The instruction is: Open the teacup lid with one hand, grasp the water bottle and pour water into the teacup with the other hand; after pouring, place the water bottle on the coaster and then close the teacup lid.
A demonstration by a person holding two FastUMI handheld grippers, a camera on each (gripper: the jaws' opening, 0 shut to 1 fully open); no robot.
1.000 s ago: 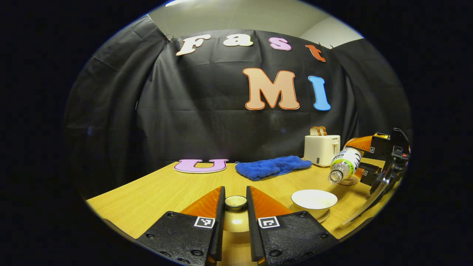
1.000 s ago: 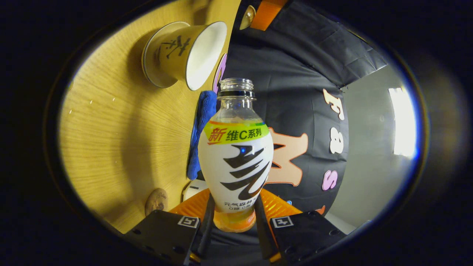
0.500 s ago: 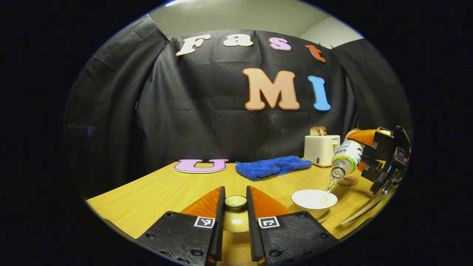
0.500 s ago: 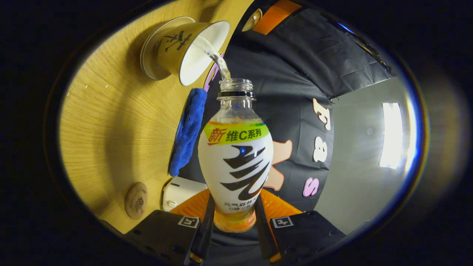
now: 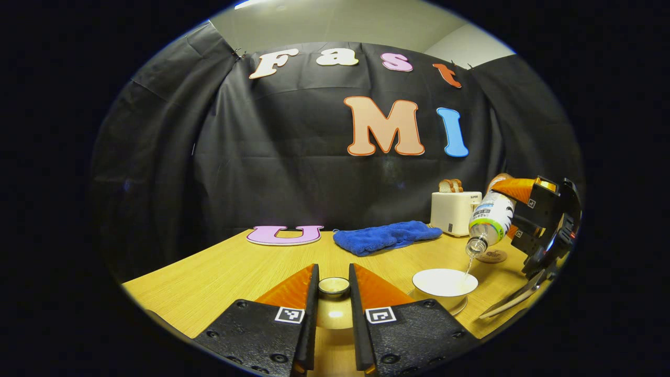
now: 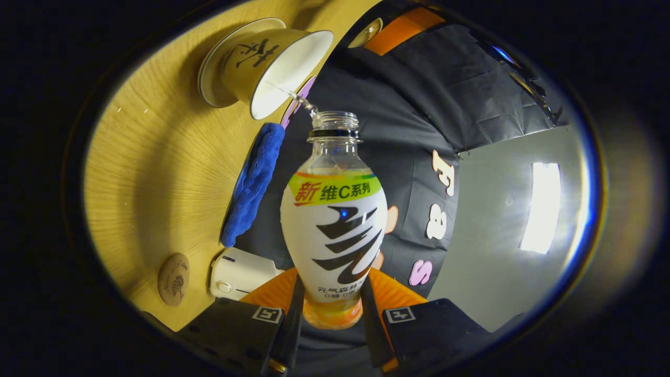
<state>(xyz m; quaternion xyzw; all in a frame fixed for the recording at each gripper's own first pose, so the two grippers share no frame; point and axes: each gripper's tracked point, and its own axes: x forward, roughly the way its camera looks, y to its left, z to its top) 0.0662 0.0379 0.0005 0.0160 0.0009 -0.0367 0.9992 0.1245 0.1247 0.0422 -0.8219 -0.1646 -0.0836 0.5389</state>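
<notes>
Blue towel [image 5: 386,236] behind teacup [image 5: 445,283]

Near, left gripper [image 5: 333,290] fingers [image 5: 293,288] clamp the teacup lid [image 5: 334,285]; right, the tilted water bottle [image 5: 489,222] pours into the teacup [image 5: 445,283].

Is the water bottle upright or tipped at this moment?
Tipped. In the left gripper view the water bottle slants mouth-down above the teacup, and a thin stream of water runs from its mouth into the teacup.
</notes>
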